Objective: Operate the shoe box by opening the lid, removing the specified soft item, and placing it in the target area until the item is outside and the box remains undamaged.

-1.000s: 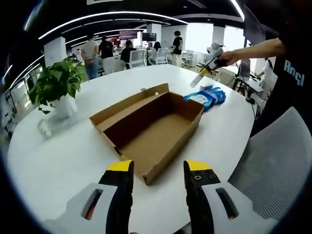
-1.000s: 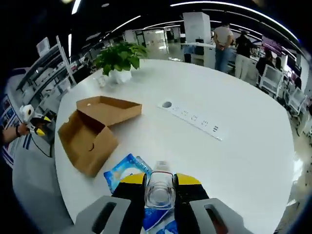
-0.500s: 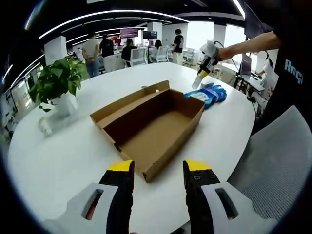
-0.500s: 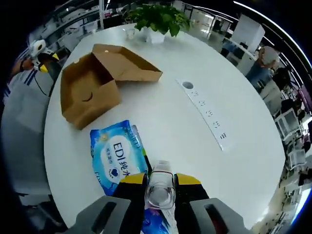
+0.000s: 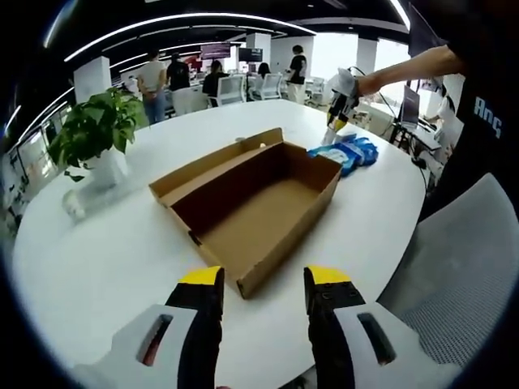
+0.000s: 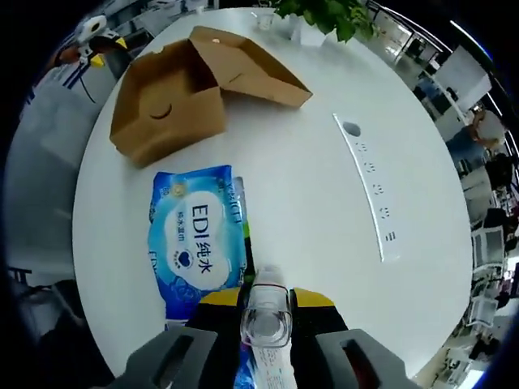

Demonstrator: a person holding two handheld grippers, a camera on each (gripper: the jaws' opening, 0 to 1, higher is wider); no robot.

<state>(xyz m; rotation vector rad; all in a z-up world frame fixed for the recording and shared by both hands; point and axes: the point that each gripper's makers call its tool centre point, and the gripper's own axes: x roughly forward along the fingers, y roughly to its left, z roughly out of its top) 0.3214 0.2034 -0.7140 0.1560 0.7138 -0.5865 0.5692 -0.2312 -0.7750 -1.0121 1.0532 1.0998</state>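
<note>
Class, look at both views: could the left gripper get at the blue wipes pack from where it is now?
Probably not directly. The left gripper sits open at the near end of the open shoe box, and the wipes pack lies beyond the far end, where the right gripper hovers holding a clear bottle.

Glaring brightly off the white table [image 5: 97,259] under ceiling light strips [image 5: 186,23] and daylight from far windows [image 5: 336,57]. Bending strongly toward the edges, blurring slightly around the plant [image 5: 93,138], casting only soft, faint shadows.

Open shoe box [image 5: 259,203], interior unobstructed.
</note>
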